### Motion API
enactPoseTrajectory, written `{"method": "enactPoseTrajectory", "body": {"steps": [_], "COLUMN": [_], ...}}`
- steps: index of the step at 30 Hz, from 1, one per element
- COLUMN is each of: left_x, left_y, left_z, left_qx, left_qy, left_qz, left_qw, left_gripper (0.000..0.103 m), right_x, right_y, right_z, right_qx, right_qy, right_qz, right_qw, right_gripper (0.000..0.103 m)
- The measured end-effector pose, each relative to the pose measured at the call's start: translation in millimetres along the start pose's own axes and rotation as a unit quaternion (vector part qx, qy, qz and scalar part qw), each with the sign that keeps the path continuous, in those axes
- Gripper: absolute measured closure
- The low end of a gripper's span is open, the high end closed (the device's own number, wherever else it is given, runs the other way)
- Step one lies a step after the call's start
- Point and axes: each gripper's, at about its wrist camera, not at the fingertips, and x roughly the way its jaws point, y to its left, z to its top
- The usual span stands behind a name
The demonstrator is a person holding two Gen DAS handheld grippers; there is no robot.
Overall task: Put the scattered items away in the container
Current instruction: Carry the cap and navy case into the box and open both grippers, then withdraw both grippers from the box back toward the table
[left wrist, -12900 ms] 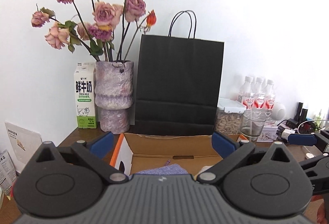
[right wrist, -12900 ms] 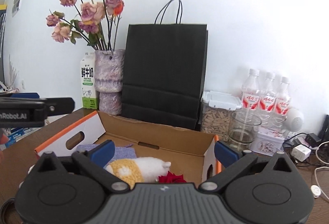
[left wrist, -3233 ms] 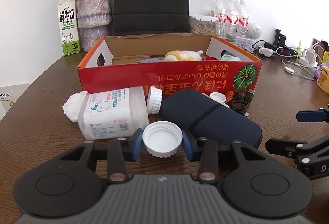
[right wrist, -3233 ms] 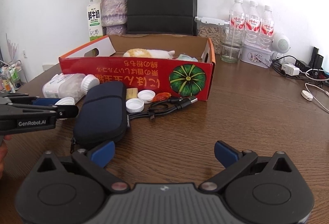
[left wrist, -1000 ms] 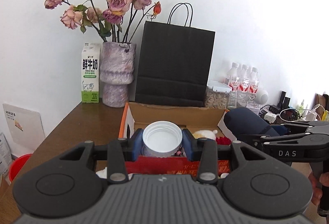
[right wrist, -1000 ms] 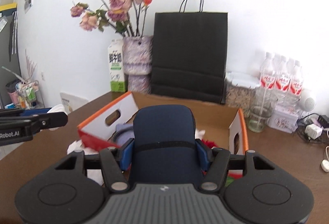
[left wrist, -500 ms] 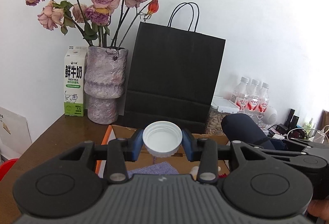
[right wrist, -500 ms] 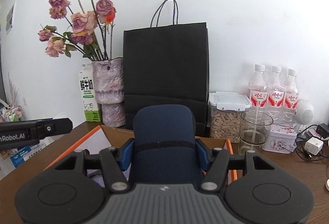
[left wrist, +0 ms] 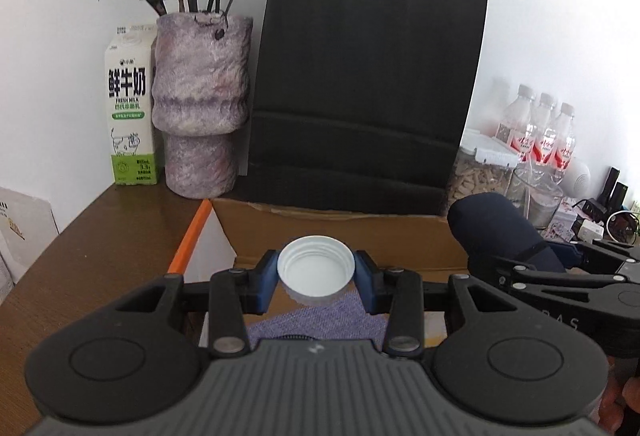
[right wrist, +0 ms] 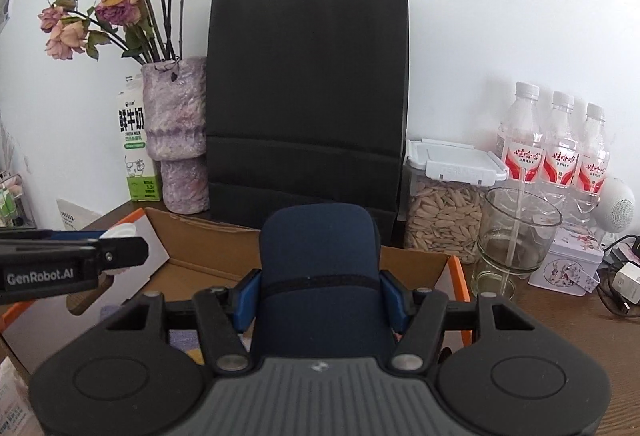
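My left gripper [left wrist: 316, 278] is shut on a white screw cap [left wrist: 316, 270], held hollow side up over the left part of the open cardboard box [left wrist: 340, 232]. A purple cloth [left wrist: 320, 320] lies in the box under it. My right gripper [right wrist: 320, 290] is shut on a dark navy pouch [right wrist: 320, 260], which sticks up over the box's [right wrist: 208, 240] right part. In the left wrist view the pouch [left wrist: 500, 228] and the right gripper come in from the right. In the right wrist view the left gripper [right wrist: 120, 250] reaches in from the left with the cap.
Behind the box stand a black paper bag [left wrist: 360, 88], a purple vase [left wrist: 200, 108] of dried roses and a milk carton [left wrist: 130, 104]. To the right are a seed jar [right wrist: 444, 204], a glass [right wrist: 516, 236], three water bottles [right wrist: 560, 152], a small tin [right wrist: 568, 268] and chargers.
Both grippers have moved forward and a little lower, closer to the box and the bag behind it. Each keeps its grip: cap in the left, pouch in the right.
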Motion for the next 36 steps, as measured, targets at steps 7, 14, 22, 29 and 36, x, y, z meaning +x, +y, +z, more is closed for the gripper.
{"method": "enactPoseTrajectory", "body": {"steps": [7,14,22,29,36], "left_x": [13.6,4.1,-5.7,-20.8,-52.7], "left_y": [2.6,-2.4,3.5,-1.8,-6.9], "left_z": [-9.7,-10.0,-4.3,-6.8,-17.1], "left_qx": [0.001,0.004,-0.020,-0.018,-0.001], "left_qy": [0.030,0.005,-0.024,-0.046,-0.082], "left_qz": [0.002,0.037,0.053,0.044,0.043], "left_qw": [0.9995,0.9993,0.9981,0.9978,0.9957], "left_gripper": [0.062,0.010,0.000,0.000,0.000], "right_x": [8.5,-2.7,-15.1,-30.6,-64.1], "right_y": [3.5,6.5,6.8,10.3,18.3], "right_z": [-6.4,-3.9,3.9,6.8,2.6], "right_qx": [-0.008,-0.009,-0.005,-0.011,-0.022], "right_qy": [0.019,0.004,0.000,-0.015,-0.038], "right_qz": [-0.004,-0.004,0.001,0.003,0.005], "right_qw": [1.000,1.000,1.000,1.000,0.999], "right_gripper": [0.041,0.000,0.000,0.000,0.000]}}
